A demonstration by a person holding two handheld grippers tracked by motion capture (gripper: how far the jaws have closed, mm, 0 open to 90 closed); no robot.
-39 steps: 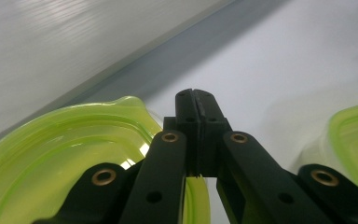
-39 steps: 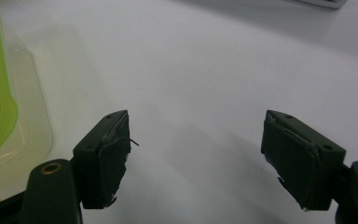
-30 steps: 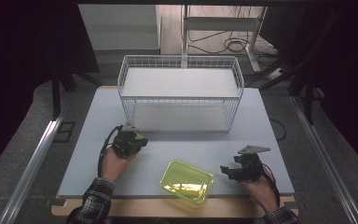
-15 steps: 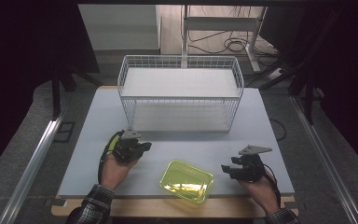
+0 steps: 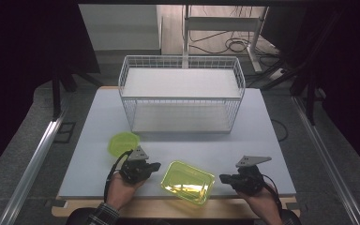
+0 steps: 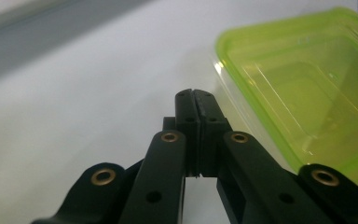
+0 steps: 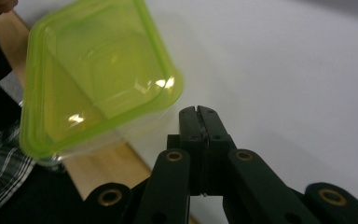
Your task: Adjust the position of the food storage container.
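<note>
Green rectangular container rests near the table's front edge between left tongs and right tongs, both closed empty; approach underway, reopening needed next.

The high view is dim, its edges falling to black around the pale lit surface. Both close views are soft; the green container carries white glare spots and blurs at its near corner, casting a faint shadow

High view overlooks table; gripper views close, share green container.
</note>
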